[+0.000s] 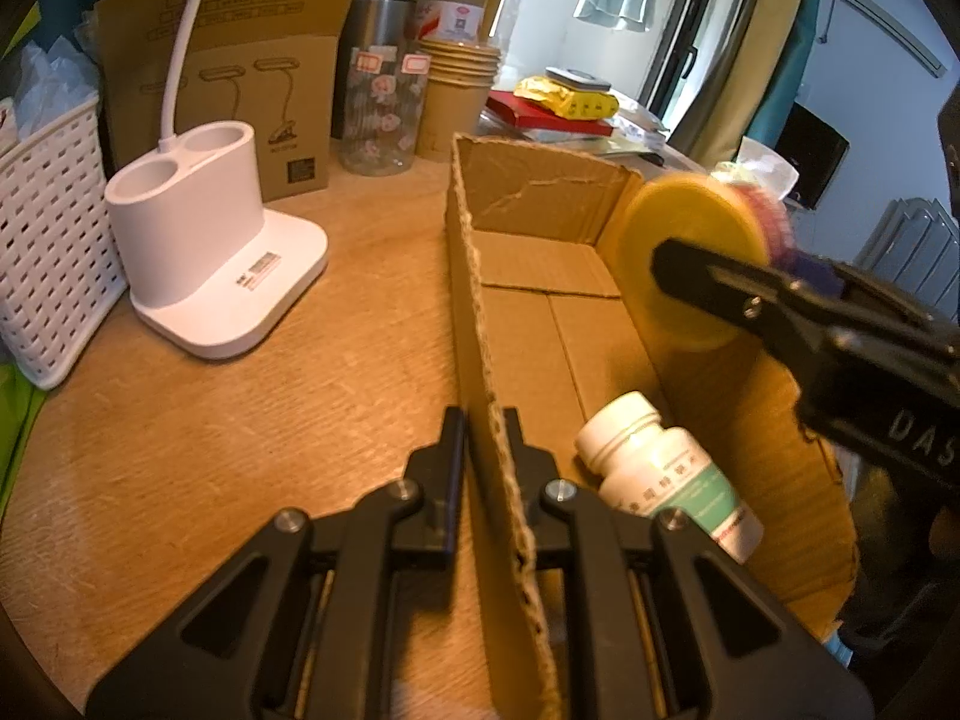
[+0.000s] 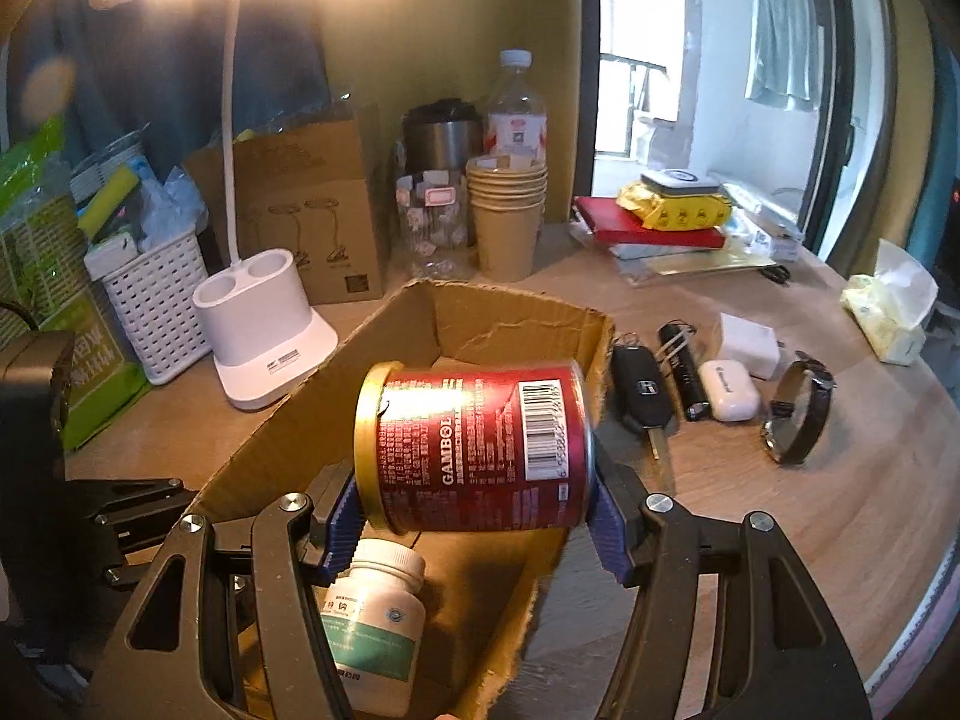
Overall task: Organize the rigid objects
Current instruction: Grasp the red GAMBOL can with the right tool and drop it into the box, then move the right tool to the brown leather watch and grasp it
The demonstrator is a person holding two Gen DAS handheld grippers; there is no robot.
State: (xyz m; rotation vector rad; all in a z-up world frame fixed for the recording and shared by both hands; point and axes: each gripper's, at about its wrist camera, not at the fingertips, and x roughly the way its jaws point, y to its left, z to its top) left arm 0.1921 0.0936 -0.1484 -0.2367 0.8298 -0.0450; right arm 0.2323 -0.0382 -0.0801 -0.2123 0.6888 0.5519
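Note:
My right gripper (image 2: 474, 516) is shut on a red can (image 2: 474, 444) with a yellow lid, held sideways above the open cardboard box (image 2: 516, 312). In the left wrist view the can (image 1: 696, 252) shows its yellow end over the box's right side, with the right gripper (image 1: 720, 276) reaching in from the right. A white pill bottle (image 2: 375, 624) with a green label lies on the box floor under the can; it shows as the bottle (image 1: 666, 474) near the front. My left gripper (image 1: 485, 438) is shut on the box's left wall (image 1: 474, 300).
A white lamp base (image 1: 204, 246), a white basket (image 1: 48, 252), a brown carton (image 1: 240, 72), paper cups (image 1: 456, 96) and bottles stand behind. Right of the box lie a car key (image 2: 639, 390), a black flashlight (image 2: 684, 369), a white charger (image 2: 747, 342), an earbud case (image 2: 729, 390) and a watch (image 2: 798, 414).

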